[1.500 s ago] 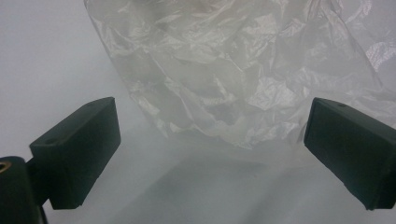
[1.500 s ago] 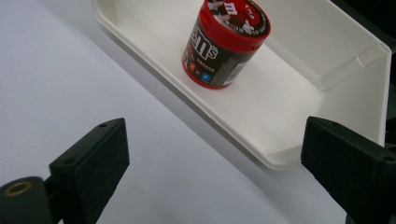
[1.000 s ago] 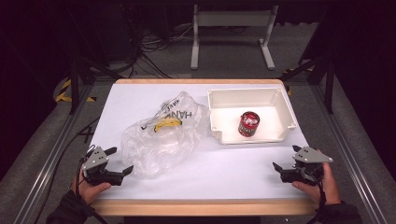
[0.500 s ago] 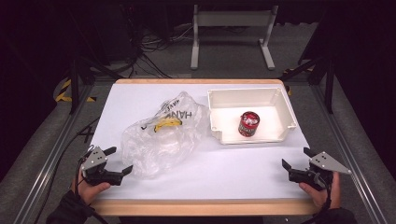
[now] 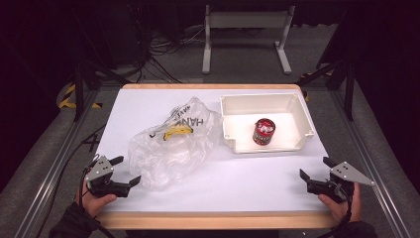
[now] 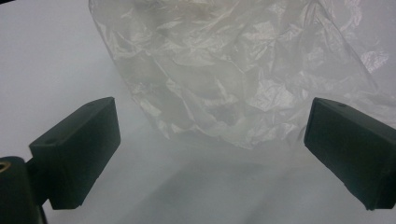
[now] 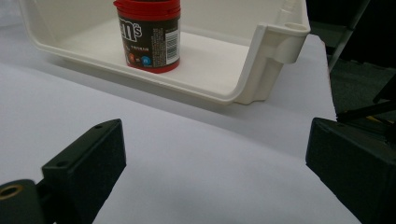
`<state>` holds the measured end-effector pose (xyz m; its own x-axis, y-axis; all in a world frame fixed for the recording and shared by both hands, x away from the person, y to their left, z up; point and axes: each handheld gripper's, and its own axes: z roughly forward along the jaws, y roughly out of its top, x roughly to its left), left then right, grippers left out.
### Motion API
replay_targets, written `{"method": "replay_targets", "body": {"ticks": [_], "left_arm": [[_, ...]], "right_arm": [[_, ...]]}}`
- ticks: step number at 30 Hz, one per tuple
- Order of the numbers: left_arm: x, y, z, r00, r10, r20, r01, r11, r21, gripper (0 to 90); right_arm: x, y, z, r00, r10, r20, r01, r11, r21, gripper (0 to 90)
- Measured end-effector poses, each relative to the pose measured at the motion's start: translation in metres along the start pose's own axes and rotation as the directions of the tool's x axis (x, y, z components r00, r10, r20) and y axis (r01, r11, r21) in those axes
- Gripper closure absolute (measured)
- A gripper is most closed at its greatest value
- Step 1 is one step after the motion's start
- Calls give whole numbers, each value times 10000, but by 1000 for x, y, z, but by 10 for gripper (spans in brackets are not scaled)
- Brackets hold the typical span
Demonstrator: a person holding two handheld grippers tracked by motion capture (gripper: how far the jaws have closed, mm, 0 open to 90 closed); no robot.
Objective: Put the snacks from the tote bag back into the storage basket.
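Observation:
A crumpled clear plastic bag (image 5: 173, 144) (image 6: 233, 74) with black lettering and something yellow inside lies left of centre on the white table (image 5: 237, 183). My left gripper (image 5: 126, 171) (image 6: 210, 154) rests open at the bag's near left edge, its jaws wide apart with the bag's rim just ahead of them. A red candy can (image 5: 263, 131) (image 7: 148, 32) stands upright in a white bin (image 5: 292, 144) (image 7: 261, 56) at the right. Near the front right corner my right gripper (image 5: 316, 168) (image 7: 215, 172) stands open and empty, facing the bin's low front wall.
The table's wooden front edge (image 5: 213, 220) runs just before both hands. Metal rails (image 5: 49, 173) flank the table. A grey stand (image 5: 245, 29) and cables lie on the dark floor beyond the far edge.
My right gripper has shifted a little to the right and nearer the front edge. The left gripper, bag, bin and can have stayed put.

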<state>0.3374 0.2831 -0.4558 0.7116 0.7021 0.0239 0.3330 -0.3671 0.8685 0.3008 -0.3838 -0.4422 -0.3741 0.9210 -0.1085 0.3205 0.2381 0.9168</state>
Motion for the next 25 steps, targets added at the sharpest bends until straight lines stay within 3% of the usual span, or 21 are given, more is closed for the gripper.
{"method": "replay_targets", "body": {"ticks": [7,25], "left_arm": [[1,1,1,10000,-5,-45,5,10000,49,45],[6,0,0,9985,-511,190,511,9987,30,41]], "right_arm": [[2,0,2,9997,-226,-6,226,9996,163,61],[-3,1,3,9997,241,-59,-239,9993,287,59]]}}
